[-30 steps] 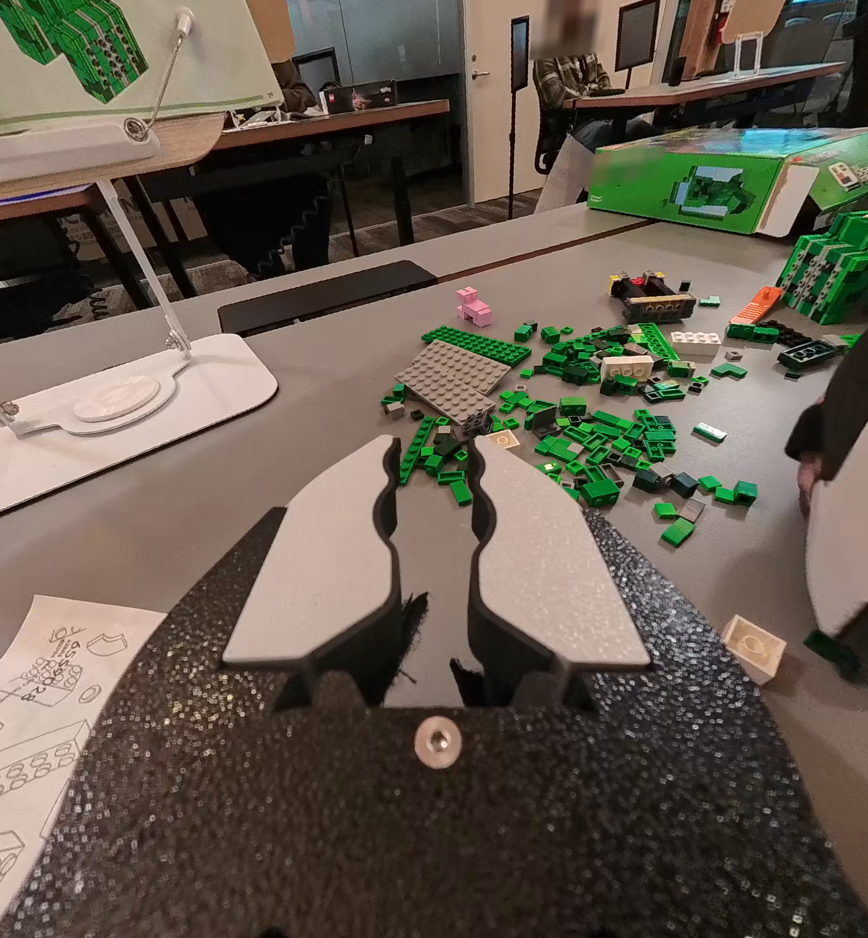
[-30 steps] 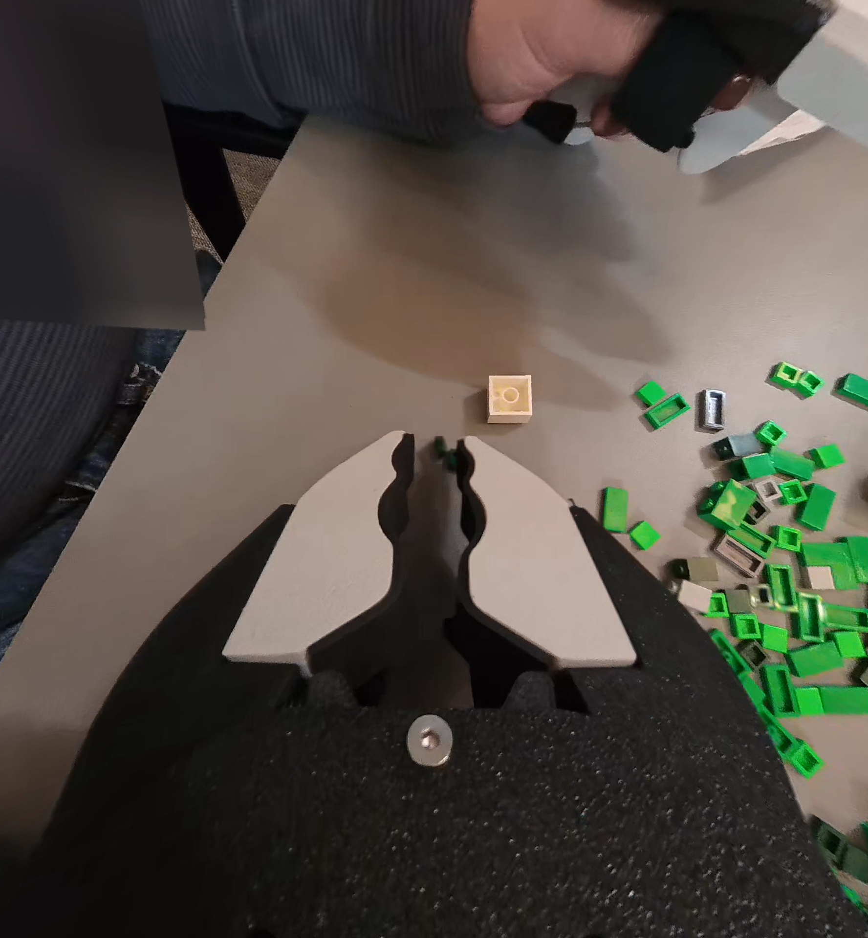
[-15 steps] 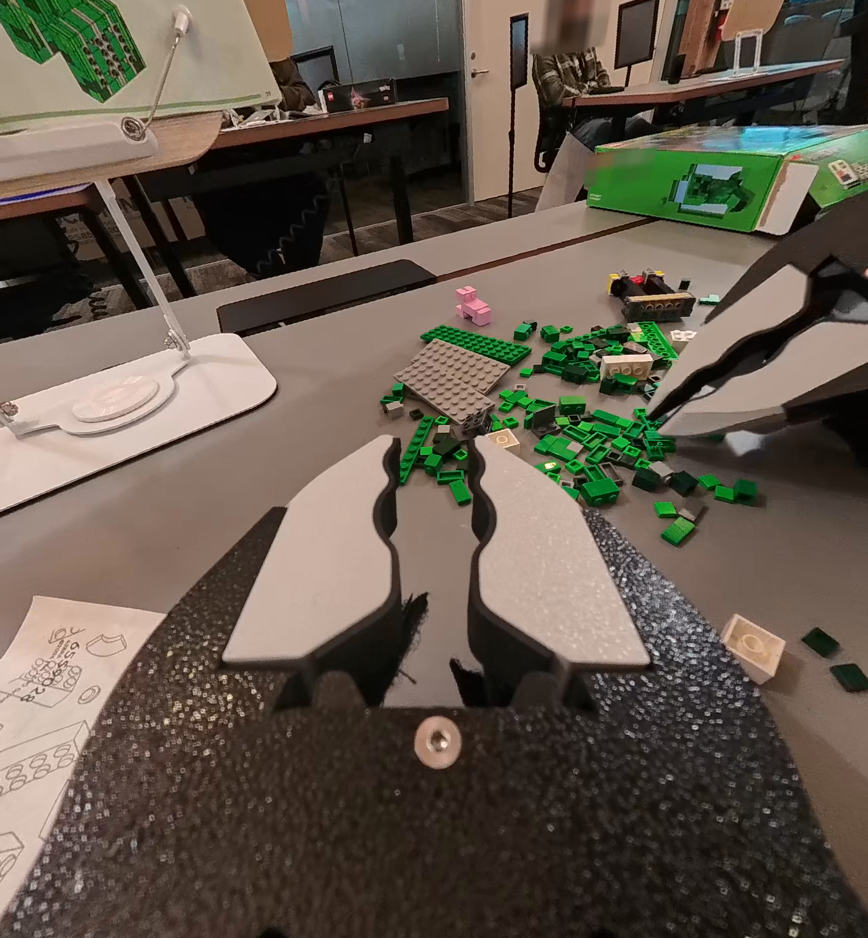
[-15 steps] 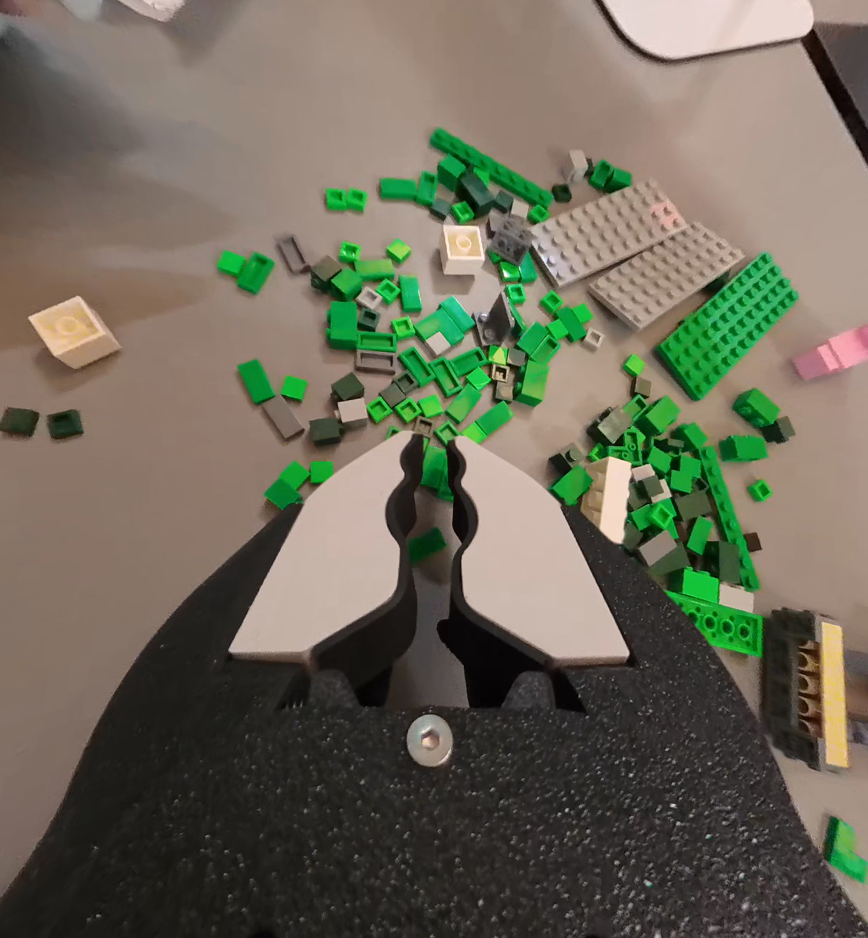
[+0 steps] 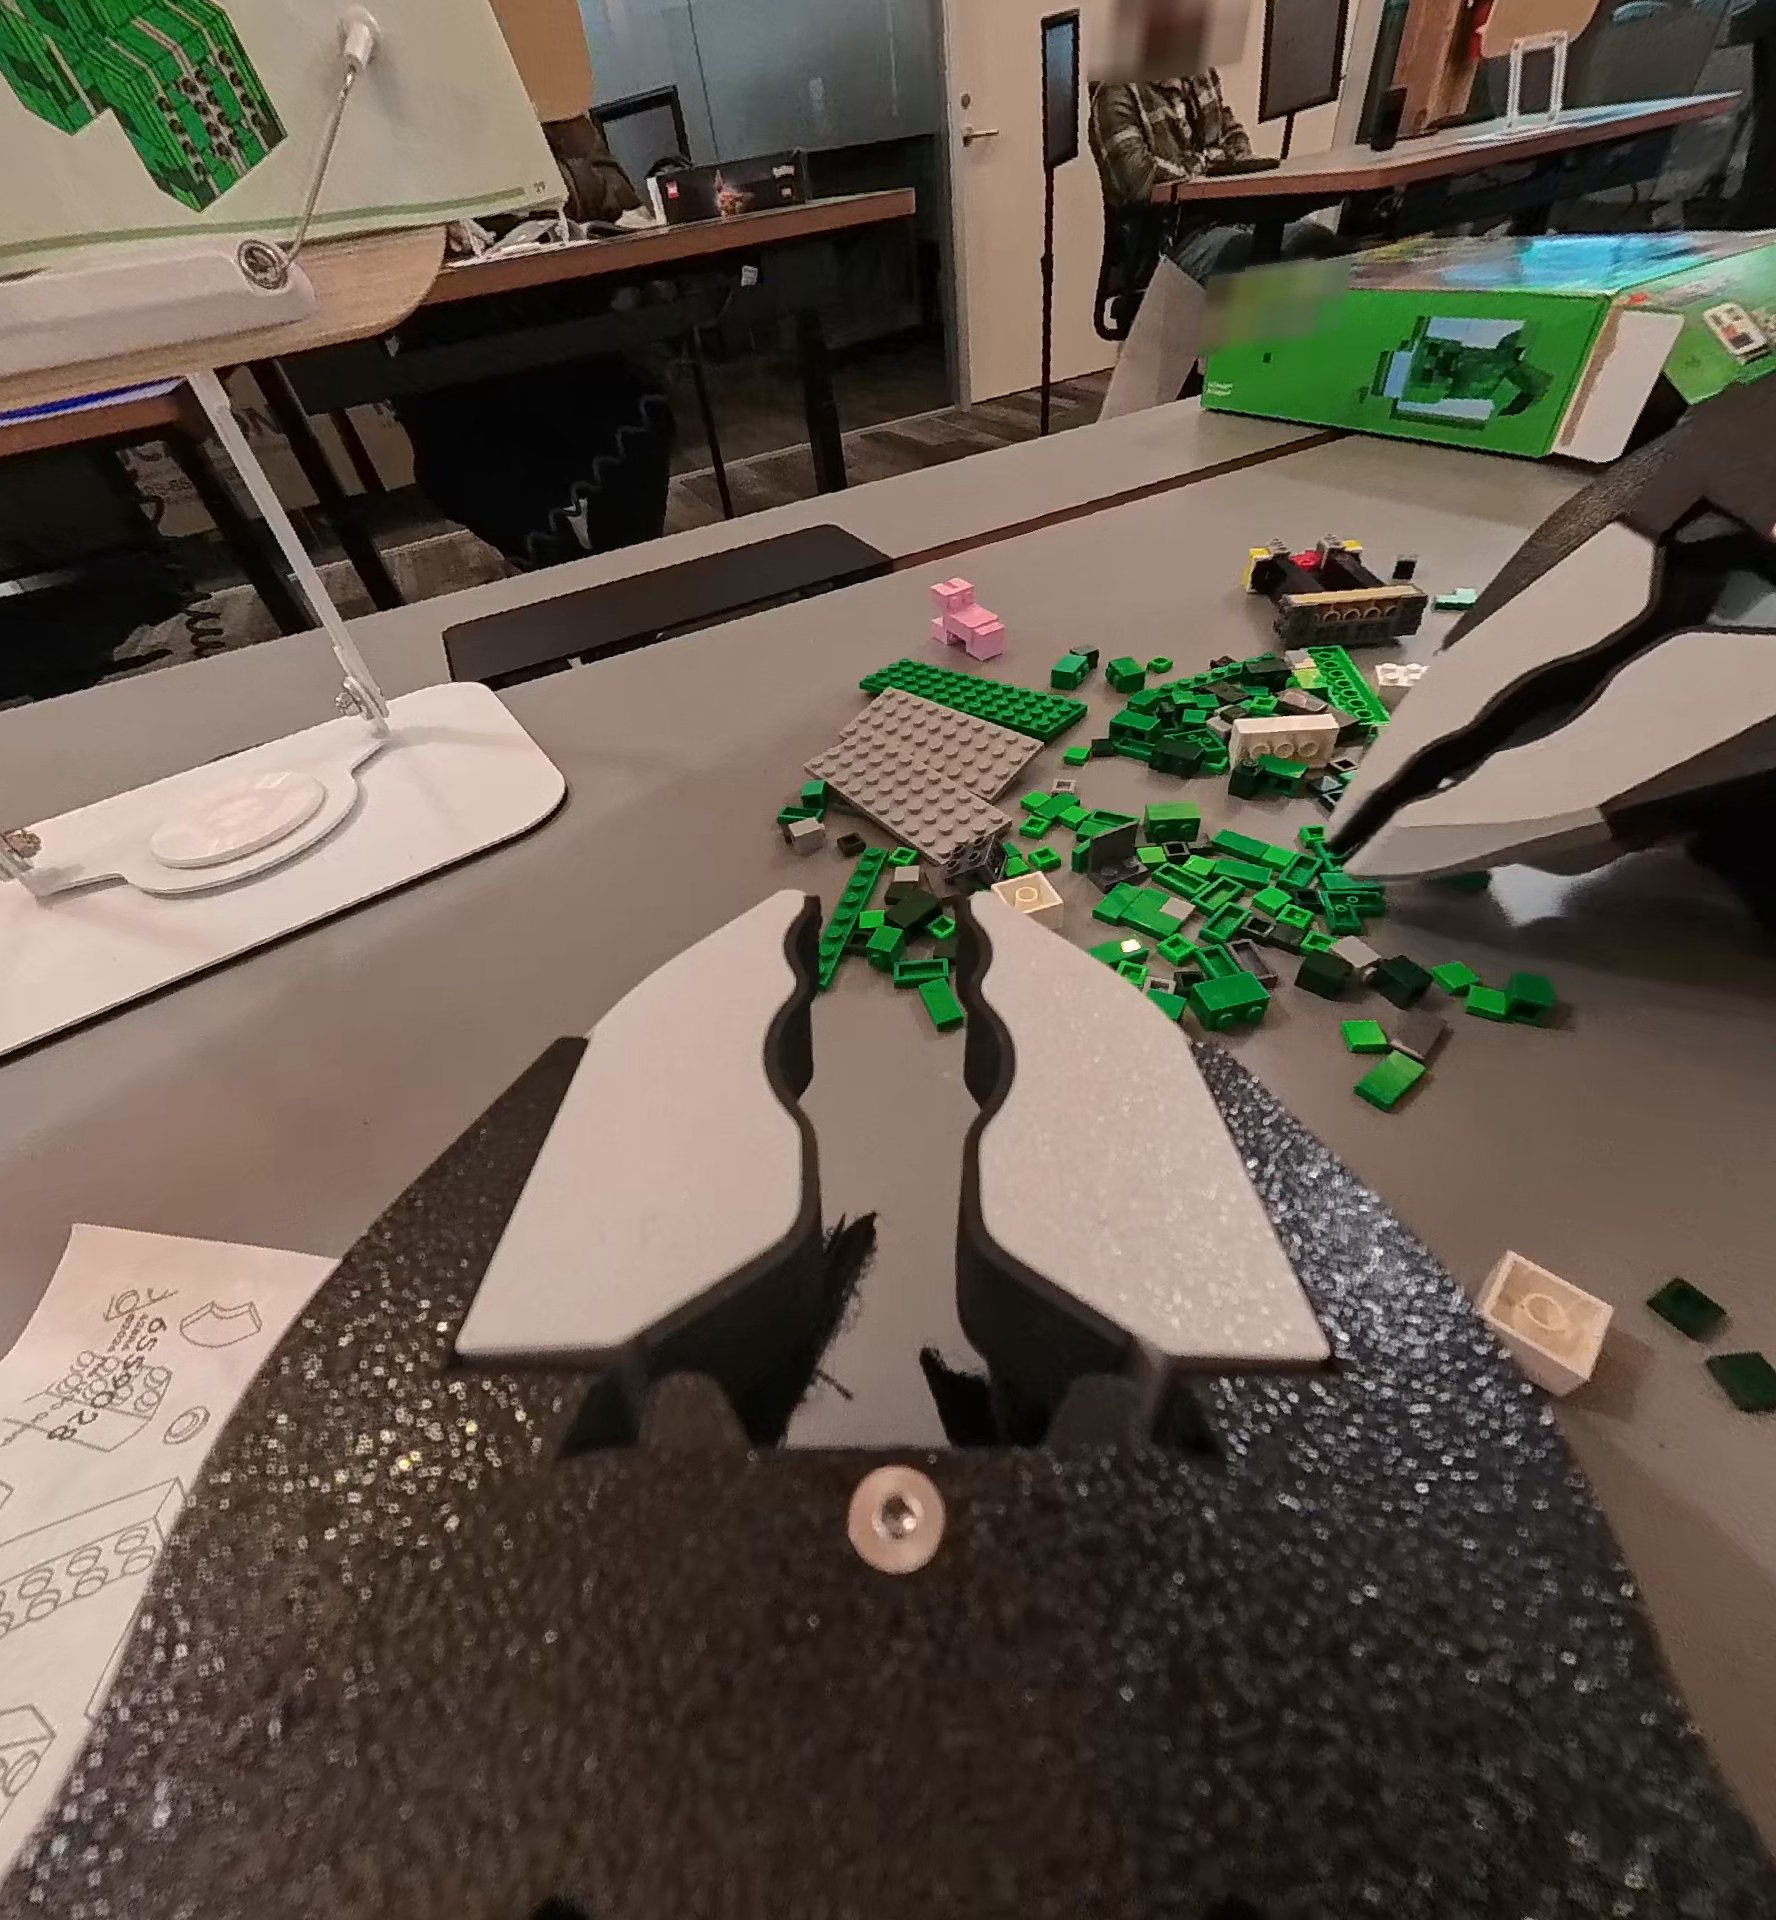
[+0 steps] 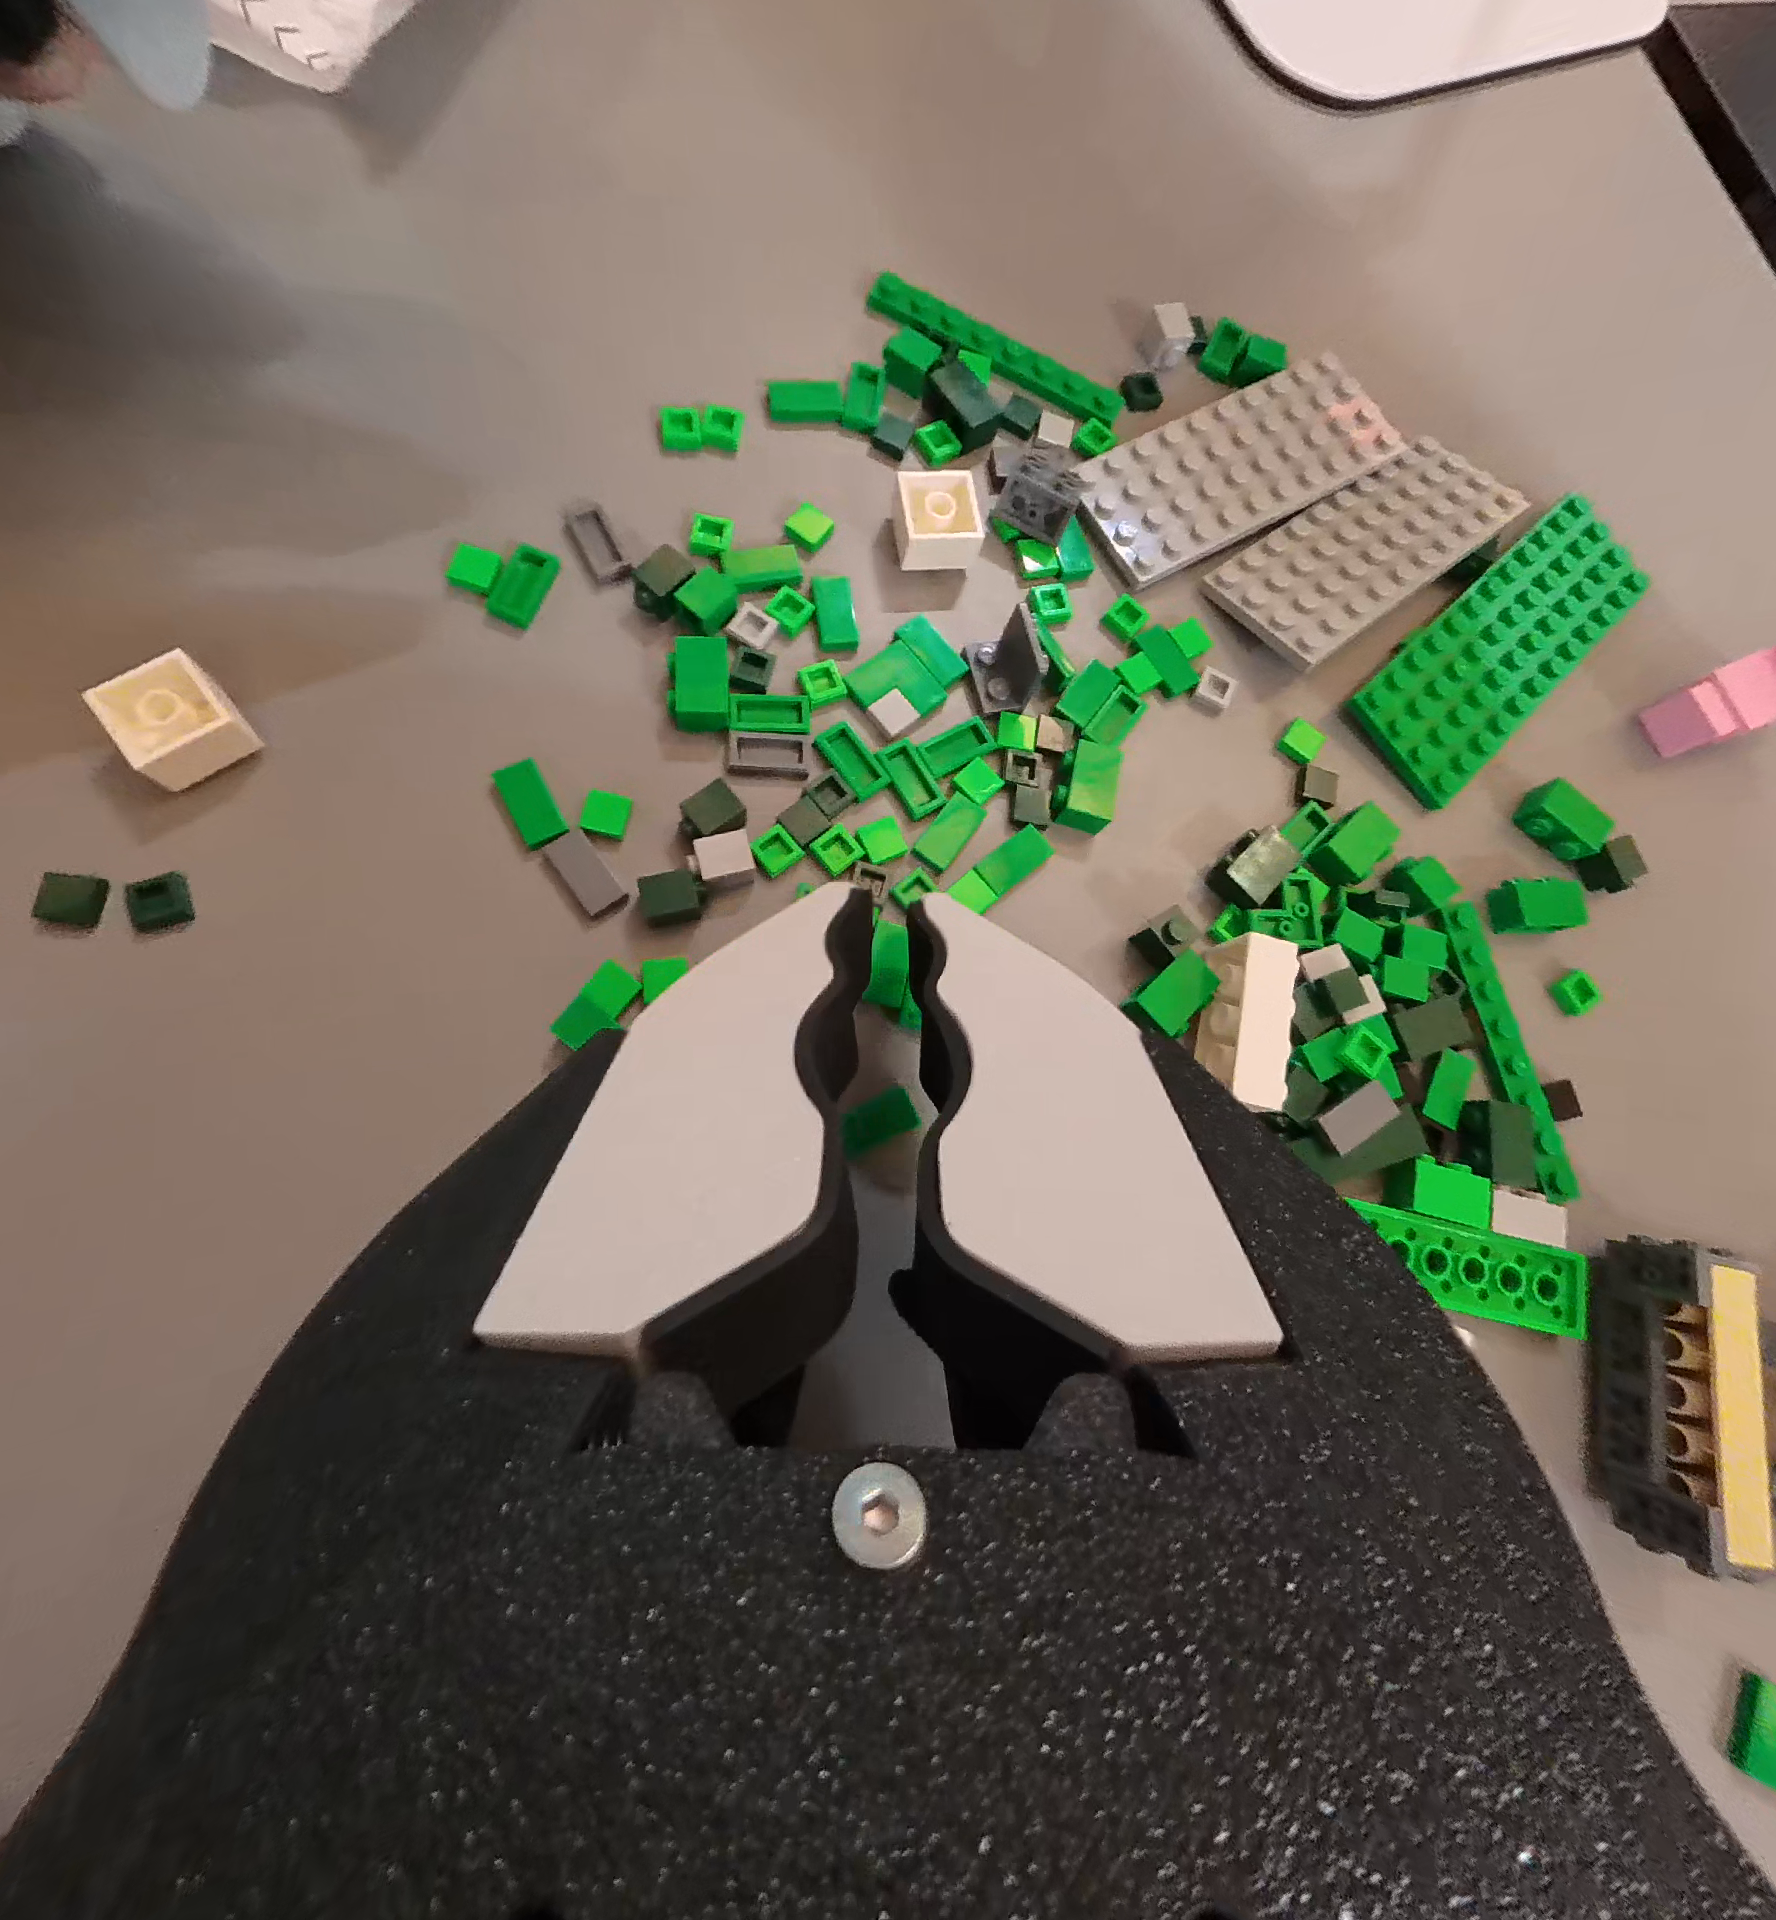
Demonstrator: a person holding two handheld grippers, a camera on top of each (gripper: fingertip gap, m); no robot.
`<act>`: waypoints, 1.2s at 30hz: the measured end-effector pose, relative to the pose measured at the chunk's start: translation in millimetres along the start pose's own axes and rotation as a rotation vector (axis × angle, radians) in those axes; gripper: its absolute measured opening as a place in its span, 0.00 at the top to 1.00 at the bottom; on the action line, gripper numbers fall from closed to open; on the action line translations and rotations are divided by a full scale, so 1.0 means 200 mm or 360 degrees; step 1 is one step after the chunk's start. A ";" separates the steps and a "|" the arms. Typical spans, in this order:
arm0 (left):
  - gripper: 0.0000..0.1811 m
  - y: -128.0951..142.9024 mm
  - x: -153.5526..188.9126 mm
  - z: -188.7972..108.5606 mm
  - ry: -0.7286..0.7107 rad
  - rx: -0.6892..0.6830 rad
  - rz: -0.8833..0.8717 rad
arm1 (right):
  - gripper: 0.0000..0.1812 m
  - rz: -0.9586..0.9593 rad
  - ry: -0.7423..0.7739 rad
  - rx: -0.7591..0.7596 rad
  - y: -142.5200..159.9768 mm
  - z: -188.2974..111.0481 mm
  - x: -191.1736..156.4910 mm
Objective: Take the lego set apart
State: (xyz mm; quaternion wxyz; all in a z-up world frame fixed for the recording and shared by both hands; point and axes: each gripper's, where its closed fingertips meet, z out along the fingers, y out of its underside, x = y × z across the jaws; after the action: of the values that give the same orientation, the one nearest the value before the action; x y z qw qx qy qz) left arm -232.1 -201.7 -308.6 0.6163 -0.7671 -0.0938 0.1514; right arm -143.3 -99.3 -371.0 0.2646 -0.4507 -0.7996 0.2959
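Right claw [image 6: 889, 904] has swung away from the lone cream brick [image 6: 172, 717] and now hangs low over the loose green lego pieces [image 6: 863, 727], tips nearly together, gripping nothing. Left claw [image 5: 889, 909] unchanged: narrow gap, empty, above the grey desk [image 5: 344, 1091]. Grey baseplates [image 6: 1279, 509] lie beyond the scatter.

Green tiles [image 6: 842, 748], grey plates [image 6: 1237, 478], pink piece [image 6: 1746, 696], cream brick [image 6: 172, 717]

Loose green/grey lego pcs [image 6: 894, 727] scattered flat on table.
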 end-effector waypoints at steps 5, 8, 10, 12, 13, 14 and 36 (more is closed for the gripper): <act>0.87 0.00 0.00 0.00 -0.0002 -0.0002 0.0006 | 0.96 0.0069 -0.0035 -0.0007 -0.01 0.04 -0.02; 0.87 0.00 0.00 0.00 -0.0002 -0.0004 0.0009 | 0.95 0.0105 -0.0033 -0.0032 0.00 0.06 -0.02; 0.87 0.00 0.00 0.00 -0.0002 -0.0005 0.0011 | 0.95 0.0139 -0.0049 -0.0039 -0.01 0.06 -0.03; 0.87 0.00 0.00 0.00 -0.0002 -0.0004 0.0012 | 0.93 0.0171 -0.0066 -0.0048 -0.01 0.06 -0.03; 0.87 0.00 0.00 0.00 -0.0002 -0.0005 0.0013 | 0.93 0.0171 -0.0061 -0.0056 0.00 0.06 -0.03; 0.87 0.00 0.00 0.00 -0.0002 -0.0005 0.0014 | 0.92 0.0157 -0.0042 -0.0073 0.00 0.05 -0.03; 0.87 0.00 0.01 0.00 -0.0001 -0.0014 0.0032 | 0.94 0.0097 -0.0011 -0.0107 0.01 0.07 -0.02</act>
State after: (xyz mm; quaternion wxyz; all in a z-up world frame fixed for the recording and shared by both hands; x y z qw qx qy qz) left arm -230.8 -200.6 -309.8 0.6113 -0.7707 -0.0869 0.1574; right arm -149.3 -104.7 -382.9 0.2373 -0.4825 -0.7959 0.2782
